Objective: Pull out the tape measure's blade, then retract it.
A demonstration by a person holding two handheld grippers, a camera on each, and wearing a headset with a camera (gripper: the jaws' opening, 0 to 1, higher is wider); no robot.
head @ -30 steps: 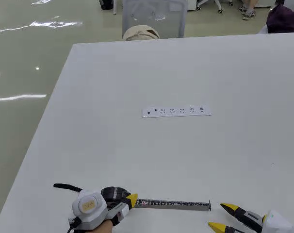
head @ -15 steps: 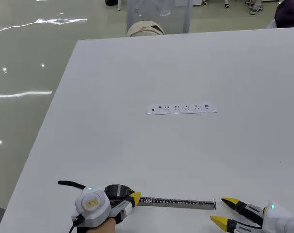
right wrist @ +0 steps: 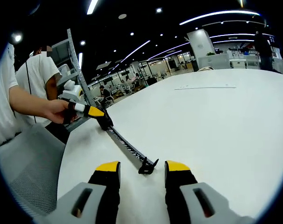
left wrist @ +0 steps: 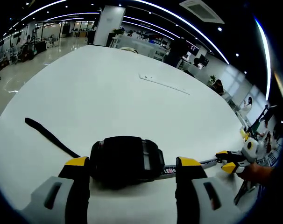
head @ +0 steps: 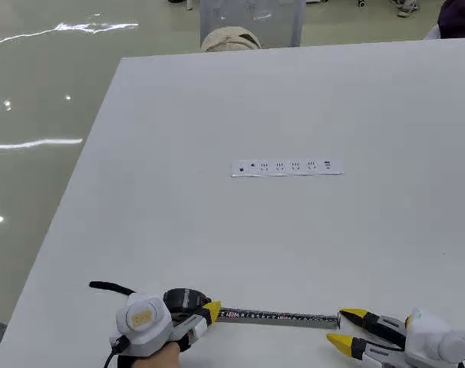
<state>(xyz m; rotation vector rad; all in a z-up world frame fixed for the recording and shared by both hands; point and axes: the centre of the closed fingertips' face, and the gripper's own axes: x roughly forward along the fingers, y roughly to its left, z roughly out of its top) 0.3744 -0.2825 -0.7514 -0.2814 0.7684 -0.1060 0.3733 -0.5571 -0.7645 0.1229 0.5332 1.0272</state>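
The black tape measure (head: pixel 183 300) lies near the table's front edge, its case (left wrist: pixel 125 157) held between the jaws of my left gripper (head: pixel 196 313), which is shut on it (left wrist: pixel 133 163). A black wrist strap (left wrist: pixel 47 135) trails off to the left. The blade (head: pixel 278 316) lies drawn out along the table towards the right. Its end hook (right wrist: pixel 147 165) sits just ahead of my right gripper (right wrist: pixel 142 167), between the yellow fingertips (right wrist: pixel 109 166). My right gripper (head: pixel 341 326) stands open, straddling the blade's end without gripping it.
A white power strip (head: pixel 288 166) lies flat at mid-table. The table's left edge (head: pixel 71 192) drops to a shiny floor. A chair (head: pixel 248 19) stands at the far end. White tabletop stretches beyond the blade.
My right gripper has come in leftwards until its open fingertips flank the blade's end hook. The left gripper and the blade's length look unchanged. The head camera has shifted slightly.
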